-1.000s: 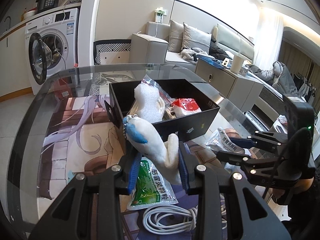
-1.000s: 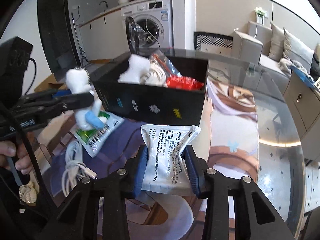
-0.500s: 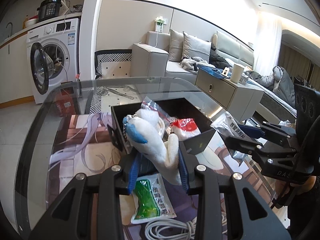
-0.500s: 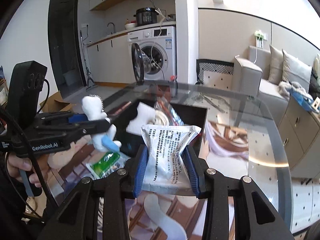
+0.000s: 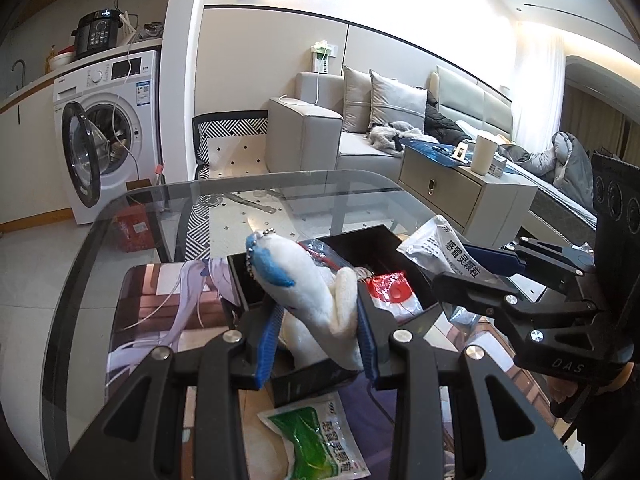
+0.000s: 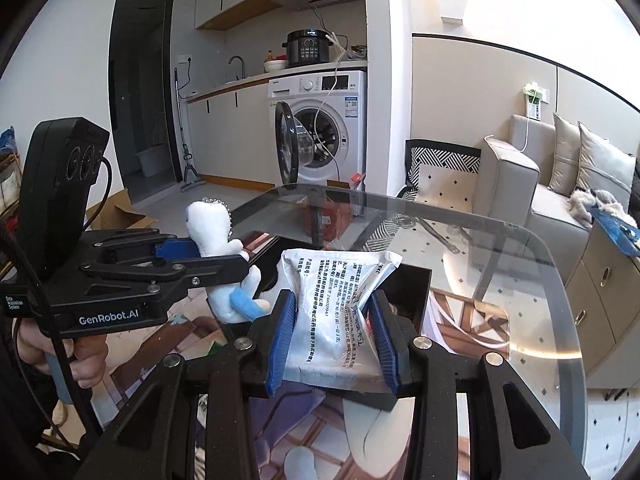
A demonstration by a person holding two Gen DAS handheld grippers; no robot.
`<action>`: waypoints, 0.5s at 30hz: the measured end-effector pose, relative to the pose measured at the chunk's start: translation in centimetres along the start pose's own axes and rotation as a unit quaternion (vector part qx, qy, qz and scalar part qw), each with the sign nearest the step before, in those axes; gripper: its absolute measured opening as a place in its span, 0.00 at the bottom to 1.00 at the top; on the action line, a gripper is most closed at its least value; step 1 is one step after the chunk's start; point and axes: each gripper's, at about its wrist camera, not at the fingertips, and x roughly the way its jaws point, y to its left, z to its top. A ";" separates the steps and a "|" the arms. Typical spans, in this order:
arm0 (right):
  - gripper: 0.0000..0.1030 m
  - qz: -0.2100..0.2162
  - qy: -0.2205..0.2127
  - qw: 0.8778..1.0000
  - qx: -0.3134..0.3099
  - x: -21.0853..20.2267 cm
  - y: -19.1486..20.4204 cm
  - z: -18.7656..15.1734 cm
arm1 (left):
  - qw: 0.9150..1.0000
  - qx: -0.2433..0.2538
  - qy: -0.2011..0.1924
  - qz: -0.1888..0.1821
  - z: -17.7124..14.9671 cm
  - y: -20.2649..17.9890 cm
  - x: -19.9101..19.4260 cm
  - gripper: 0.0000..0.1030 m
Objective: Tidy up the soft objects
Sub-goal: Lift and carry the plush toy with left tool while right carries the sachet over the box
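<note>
Left wrist view: left gripper [image 5: 318, 332] pinching plush toy [image 5: 304, 280] above black box [image 5: 384, 248].
Right gripper [image 6: 332, 338]: clamping silver sachet [image 6: 336, 304] over box.
Done: red packet [image 5: 390, 292] boxed.
Left: green sachet [image 5: 316, 440] beside box.

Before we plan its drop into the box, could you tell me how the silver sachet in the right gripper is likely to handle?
The silver sachet looks pliable: it pinches into a waist between the right gripper fingers. It probably weighs little, since its free top stands up unsupported. The glossy foil may be slippery, so it could slide when released.
</note>
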 end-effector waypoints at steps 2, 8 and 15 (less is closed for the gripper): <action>0.37 0.002 0.000 1.000 0.002 0.5 -0.2 0.2 | 1.000 0.000 0.000 0.003 0.1 0.1 0.3 0.32; 0.37 0.001 0.002 1.000 0.009 1.9 -0.9 0.6 | 1.000 -0.004 0.001 0.012 0.2 0.6 1.3 0.32; 0.37 0.002 0.012 1.000 0.008 3.6 -1.6 0.8 | 1.000 -0.004 0.010 0.016 0.2 1.0 2.3 0.32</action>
